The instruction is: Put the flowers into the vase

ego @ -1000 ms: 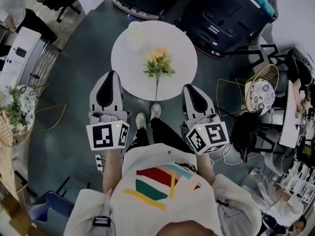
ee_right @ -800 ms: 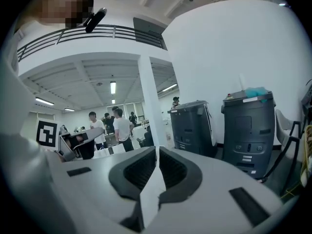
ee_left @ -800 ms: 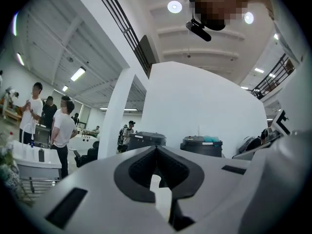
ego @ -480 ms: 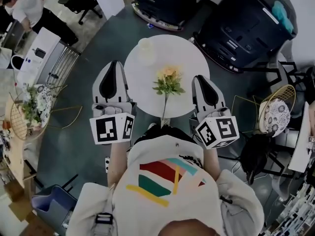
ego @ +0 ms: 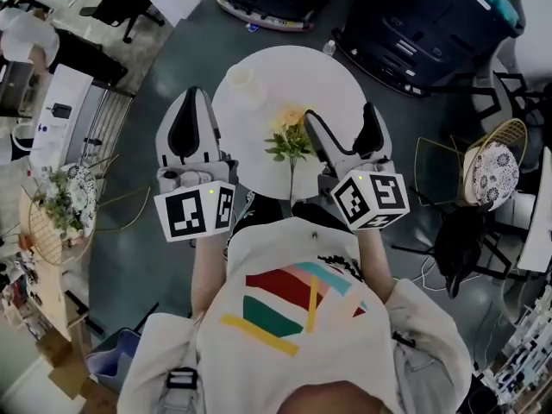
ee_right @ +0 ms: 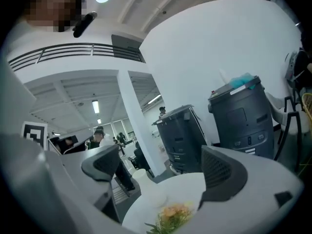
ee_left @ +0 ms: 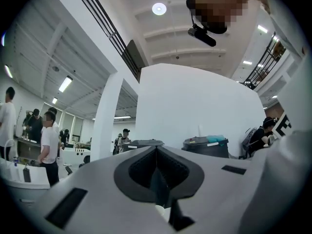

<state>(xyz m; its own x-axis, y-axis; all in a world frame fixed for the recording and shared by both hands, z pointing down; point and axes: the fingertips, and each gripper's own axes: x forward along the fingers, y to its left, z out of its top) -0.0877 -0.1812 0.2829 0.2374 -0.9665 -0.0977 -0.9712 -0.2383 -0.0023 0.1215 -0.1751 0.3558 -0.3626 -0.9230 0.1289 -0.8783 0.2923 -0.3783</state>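
1. Flowers (ego: 291, 136) (yellow-orange blooms, green leaves, one long stem): lying flat on the round white table (ego: 332, 80). They are just beside the left jaw of the right gripper (ego: 340, 117), with the stem running back towards the person.
2. Right gripper: jaws opening and standing wide apart, with nothing clamped. Its own view shows the flowers (ee_right: 173, 214) low in the gap, ahead of the pads and touched by neither.
3. Vase (ego: 240, 80) (white, narrow neck): upright on the table, ahead and to the right of the left gripper (ego: 191, 102). It stands well left of the right gripper and apart from the flowers.
4. Left gripper: jaws closed together and holding nothing, at the table's left edge, roughly abreast of the right gripper.
5. Dark grey bins (ego: 427, 24): on the floor beyond the right gripper, past the table's far edge.
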